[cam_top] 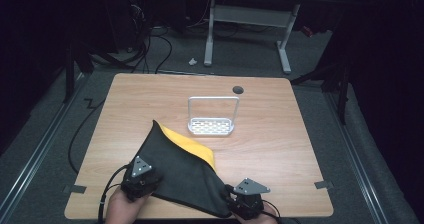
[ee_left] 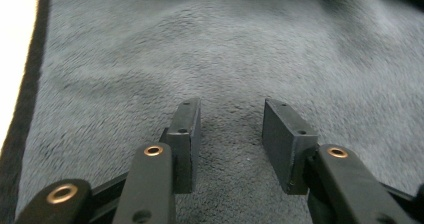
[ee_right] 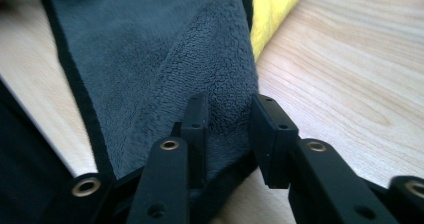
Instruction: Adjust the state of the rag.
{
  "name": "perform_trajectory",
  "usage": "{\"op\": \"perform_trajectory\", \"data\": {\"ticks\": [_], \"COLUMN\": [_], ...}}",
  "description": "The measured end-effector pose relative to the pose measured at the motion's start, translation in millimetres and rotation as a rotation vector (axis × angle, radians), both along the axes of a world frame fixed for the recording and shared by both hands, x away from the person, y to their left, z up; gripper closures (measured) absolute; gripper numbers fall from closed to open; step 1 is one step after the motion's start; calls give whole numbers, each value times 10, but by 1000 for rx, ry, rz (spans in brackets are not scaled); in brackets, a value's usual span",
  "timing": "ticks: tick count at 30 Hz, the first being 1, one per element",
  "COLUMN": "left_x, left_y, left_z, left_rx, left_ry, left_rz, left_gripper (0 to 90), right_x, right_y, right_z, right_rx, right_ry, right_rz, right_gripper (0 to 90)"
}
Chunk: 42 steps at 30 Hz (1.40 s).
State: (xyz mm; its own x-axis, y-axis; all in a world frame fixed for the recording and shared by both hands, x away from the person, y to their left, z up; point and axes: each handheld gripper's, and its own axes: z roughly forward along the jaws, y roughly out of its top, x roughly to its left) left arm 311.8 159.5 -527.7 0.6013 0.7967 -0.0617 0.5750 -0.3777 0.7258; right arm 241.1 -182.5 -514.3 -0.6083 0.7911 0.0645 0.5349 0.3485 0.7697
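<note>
A dark grey fleece cloth (cam_top: 180, 171) with a yellow underside (cam_top: 192, 144) lies folded into a triangle on the near half of the wooden table (cam_top: 285, 144). My left gripper (cam_top: 149, 178) sits over the cloth's near left part. In the left gripper view its jaws (ee_left: 231, 109) stand apart above the grey pile (ee_left: 200, 59), with nothing pinched. My right gripper (cam_top: 231, 200) is at the cloth's near right corner. In the right gripper view its jaws (ee_right: 229, 104) straddle the black-hemmed edge of the cloth (ee_right: 165, 59) with a gap at each pad. Yellow fabric (ee_right: 272, 4) shows beyond.
A white wire rack (cam_top: 211, 126) with a perforated base and a tall handle stands at the table's middle, just beyond the cloth. A dark cable hole (cam_top: 238, 89) sits near the far edge. Desk legs (cam_top: 284, 49) and cables are on the floor behind.
</note>
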Motion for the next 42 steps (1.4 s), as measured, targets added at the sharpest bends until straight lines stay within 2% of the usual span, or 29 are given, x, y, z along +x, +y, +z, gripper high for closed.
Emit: {"op": "perform_trajectory", "data": {"ticks": [3, 5, 6, 7, 9, 10, 11, 12, 13, 14, 15, 21, 23, 25, 27, 29, 31, 35, 38, 39, 40, 42], "left_x": [-6, -14, -17, -20, -19, -18, -19, -20, -20, -18, -15, -13, -13, -13, -13, -12, -11, -3, -5, -5, -4, -5], "left_y": [-8, -21, -21, -19, -14, -11, -11, -13, -15, -14, -11, -7, -7, -7, -5, -1, 1, 11, 9, 9, 8, 9], "left_z": [3, 4, 5, 3, 3, 2, 1, 1, 1, 1, 0, 0, -1, -2, -2, -3, -3, -6, -6, -6, -4, -4], "left_rx": [7, 7, 15, 13, 10, 6, 6, 8, 9, 9, 6, 6, 5, 4, 4, 3, 2, -8, -6, -6, -5, -11], "left_ry": [-1, -3, -4, -4, -2, -1, -2, -3, -4, -3, -2, -1, -1, -2, -2, -1, -1, 3, 1, 1, 3, 7], "left_rz": [1, 1, -6, -9, -10, -9, -10, -11, -11, -12, -13, -16, -15, -15, -16, -18, -17, -15, -16, -16, -17, -17], "left_gripper": [590, 583, 583, 581, 581, 580, 579, 578, 578, 578, 578, 578, 578, 578, 578, 579, 582, 586, 586, 585, 585, 584], "right_x": [116, 165, 222, 361, 490, 532, 532, 533, 509, 509, 455, 365, 338, 328, 344, 364, 368, 383, 547, 547, 712, 870], "right_y": [-26, -26, -27, -24, 0, 29, 29, 119, 169, 169, 244, 355, 387, 405, 394, 364, 318, 148, -134, -134, -316, -455], "right_z": [113, 147, 171, 182, 137, 99, 99, 54, 50, 50, 71, 118, 94, 57, 13, -40, -72, 25, 156, 156, 229, 273], "right_rx": [13, 15, 10, -10, -42, -48, -48, -47, -43, -43, -21, -1, -27, -67, -80, -79, -67, -82, -103, -103, -133, -158], "right_ry": [-48, -60, -77, -97, -92, -73, -73, -50, -50, -50, -52, -52, -52, -65, -53, -29, -22, -69, -104, -104, -120, -120], "right_rz": [-23, -36, -42, -68, -82, -74, -74, -38, -17, -17, 9, 49, 56, 36, 20, 8, 3, -43, -138, -138, -209, -264], "right_gripper": [691, 697, 706, 726, 744, 740, 740, 725, 713, 713, 687, 625, 617, 612, 627, 697, 863, 872, 871, 871, 863, 790]}}
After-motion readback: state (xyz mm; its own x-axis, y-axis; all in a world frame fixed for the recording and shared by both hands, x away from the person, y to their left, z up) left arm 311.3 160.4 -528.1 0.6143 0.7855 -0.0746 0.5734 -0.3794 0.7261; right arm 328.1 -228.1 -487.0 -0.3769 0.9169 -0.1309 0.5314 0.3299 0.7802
